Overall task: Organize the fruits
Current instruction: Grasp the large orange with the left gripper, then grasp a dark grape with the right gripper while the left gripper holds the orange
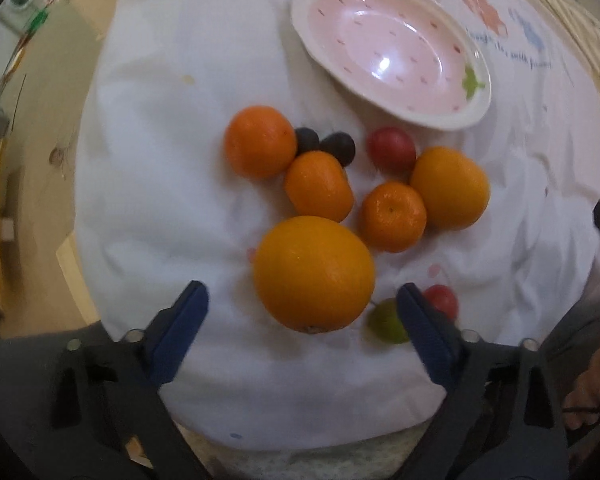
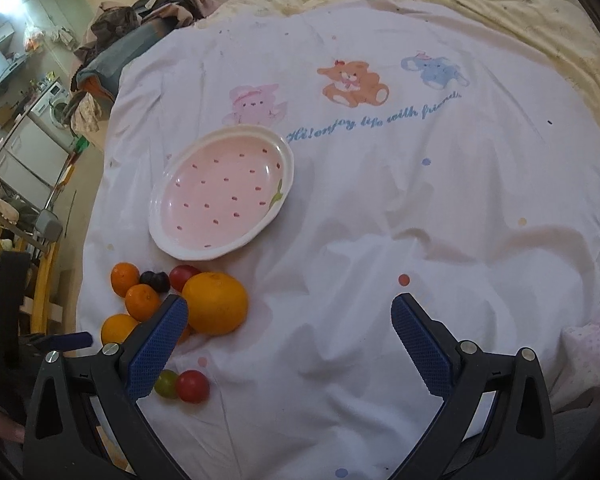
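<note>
The left gripper (image 1: 302, 296) is hanging above the large round orange (image 1: 314, 274), blue-padded jaws spread wide on either side of it, pads not touching. The orange is lying near the white bedsheet's (image 2: 360, 208) left edge, its stem scar turned toward the camera's lower side. Beyond it, four smaller orange mandarins (image 1: 318, 186) are crowding together with two dark plums (image 1: 338, 148) and a red plum (image 1: 392, 149). A green plum (image 2: 167, 383) and another red one (image 2: 193, 386) are sitting just beside each other, nearer the sheet's front edge. The oval pink strawberry-patterned dish (image 2: 172, 248) is lying empty past the fruit, long axis running diagonally. The right gripper (image 2: 290, 314) is hovering agape over bare sheet. Cartoon bears (image 2: 354, 80) are decorating the far side; cluttered kitchen appliances (image 2: 40, 120) are standing leftward.
</note>
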Demonstrator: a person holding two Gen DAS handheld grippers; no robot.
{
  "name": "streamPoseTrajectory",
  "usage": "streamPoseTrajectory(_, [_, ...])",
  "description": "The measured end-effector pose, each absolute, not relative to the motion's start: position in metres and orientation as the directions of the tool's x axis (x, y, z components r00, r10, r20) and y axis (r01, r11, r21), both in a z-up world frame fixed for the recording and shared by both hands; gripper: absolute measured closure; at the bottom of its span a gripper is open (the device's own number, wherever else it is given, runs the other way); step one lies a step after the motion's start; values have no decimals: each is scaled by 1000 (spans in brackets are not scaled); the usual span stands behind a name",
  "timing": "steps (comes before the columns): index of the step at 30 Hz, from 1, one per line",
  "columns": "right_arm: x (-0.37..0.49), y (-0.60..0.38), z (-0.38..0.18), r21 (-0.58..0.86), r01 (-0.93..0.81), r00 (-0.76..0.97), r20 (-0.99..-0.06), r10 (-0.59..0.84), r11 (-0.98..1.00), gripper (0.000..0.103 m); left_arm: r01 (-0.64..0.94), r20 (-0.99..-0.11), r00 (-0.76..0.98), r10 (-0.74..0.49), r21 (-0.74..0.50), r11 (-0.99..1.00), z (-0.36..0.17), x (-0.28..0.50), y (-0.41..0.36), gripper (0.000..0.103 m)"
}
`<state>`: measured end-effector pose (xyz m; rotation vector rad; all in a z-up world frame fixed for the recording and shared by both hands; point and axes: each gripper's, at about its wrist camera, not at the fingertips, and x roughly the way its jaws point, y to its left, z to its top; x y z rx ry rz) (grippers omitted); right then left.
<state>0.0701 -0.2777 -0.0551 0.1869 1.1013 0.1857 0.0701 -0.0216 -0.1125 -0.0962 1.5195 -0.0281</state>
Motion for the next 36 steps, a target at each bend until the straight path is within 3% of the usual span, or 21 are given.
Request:
streamPoseTrajectory(7, [73,-270,-57,240,-81,427,-869,251,967,0,-20,-992,25,-120,-121,992,-126,71,-27,41])
streamPoseTrajectory(11, [73,-267,-60,255,-94,408,-872,271,962,0,-21,-991,34,-131,-131,991,-122,69,-29,48])
streamPoseTrajectory(17, [72,-266,-64,274,-107,353,-888,294,956,0,-6,-986,61,-153,-153,988,-91,68,-23,49])
streamPoseTrajectory(22, [80,-239,-57,460,-96,248,-848,468,883,20,-30,-984,136,-118,-124,992,-58,85,7,49])
streamPoseTrajectory(26, [96,-213,-71,622,68,160,-778,607,780,39,-105,-976,194,-104,-125,987,-58,88,31,49])
streamPoseTrajectory(28, [104,-198,-83,640,150,145,-768,624,753,45,-151,-974,196,-113,-144,978,-67,88,41,49])
streamPoseTrajectory(31, [115,-177,-108,653,276,116,-751,650,705,64,-183,-973,184,-142,-176,967,-68,89,52,49])
streamPoseTrajectory(36, [127,-152,-129,602,364,127,-788,603,711,69,-204,-968,201,-148,-189,961,-63,85,61,49])
